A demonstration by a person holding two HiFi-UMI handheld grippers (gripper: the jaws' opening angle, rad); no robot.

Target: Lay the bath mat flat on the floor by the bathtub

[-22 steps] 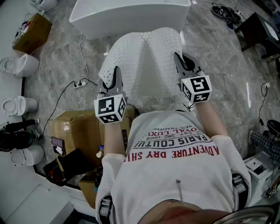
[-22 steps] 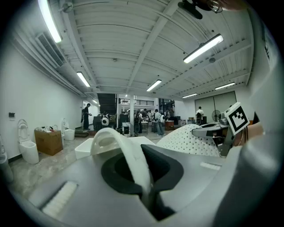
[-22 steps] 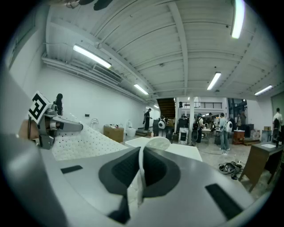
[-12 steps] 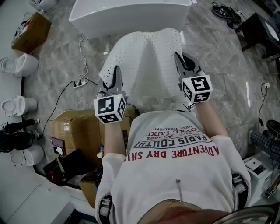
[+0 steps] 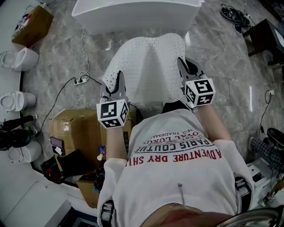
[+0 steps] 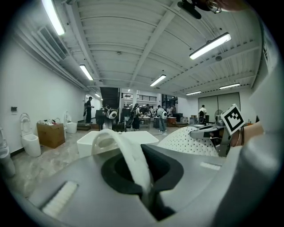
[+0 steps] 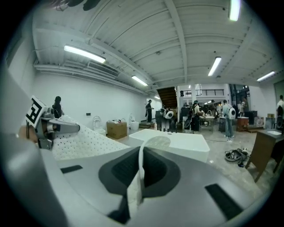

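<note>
Head view: both forearms reach forward, tipped slightly down. The left claw (image 5: 119,76) and right claw (image 5: 181,63) hold the bath mat (image 5: 148,62) raised before the bathtub (image 5: 133,15).
Left gripper view: its jaws pinch the bath mat's edge.
Right gripper view: its jaws likewise pinch that edge.

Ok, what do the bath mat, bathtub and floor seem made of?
Bath mat: likely soft rubber or plastic, matte white; it is dotted with small holes and sags in folds.
Bathtub: smooth white with a faint sheen; acrylic or ceramic, unclear which.
Floor: polished grey marble-look tile, veined, with light reflections.
</note>
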